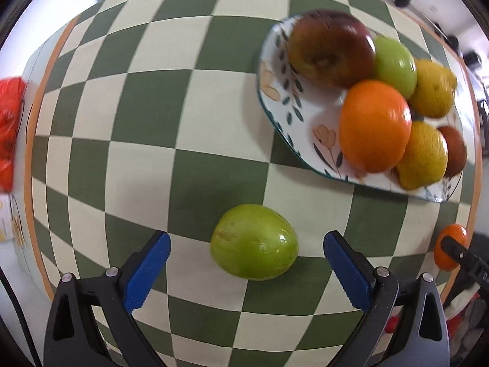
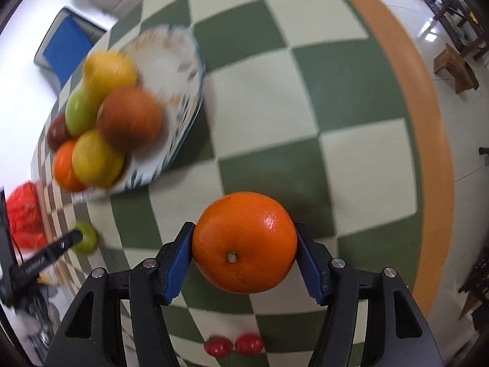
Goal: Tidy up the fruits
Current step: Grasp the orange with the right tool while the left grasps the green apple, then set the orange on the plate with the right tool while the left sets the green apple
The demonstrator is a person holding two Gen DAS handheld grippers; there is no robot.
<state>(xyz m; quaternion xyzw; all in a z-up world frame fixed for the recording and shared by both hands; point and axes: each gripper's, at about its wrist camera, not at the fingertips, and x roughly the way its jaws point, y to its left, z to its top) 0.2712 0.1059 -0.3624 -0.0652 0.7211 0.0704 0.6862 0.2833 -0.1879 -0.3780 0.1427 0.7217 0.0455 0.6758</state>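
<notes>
A green fruit [image 1: 253, 241] lies on the green-and-cream checked cloth [image 1: 171, 116], between the spread blue fingers of my left gripper [image 1: 247, 244], which is open and not touching it. An orange [image 2: 244, 241] is clamped between the blue pads of my right gripper [image 2: 244, 241], held above the cloth. The same orange [image 1: 449, 250] shows at the right edge of the left wrist view. A leaf-patterned plate [image 1: 284, 98] at the upper right carries a dark red apple [image 1: 330, 49], a green fruit [image 1: 394, 64], an orange [image 1: 376, 125] and two lemons. The plate [image 2: 171, 61] looks blurred in the right wrist view.
A red plastic bag [image 1: 9, 119] sits off the cloth's left edge. Two small red fruits [image 2: 233, 345] lie near the cloth's front edge under my right gripper. An orange border [image 2: 428, 116] marks the cloth's rim. A blue-seated chair [image 2: 65, 49] stands beyond the table.
</notes>
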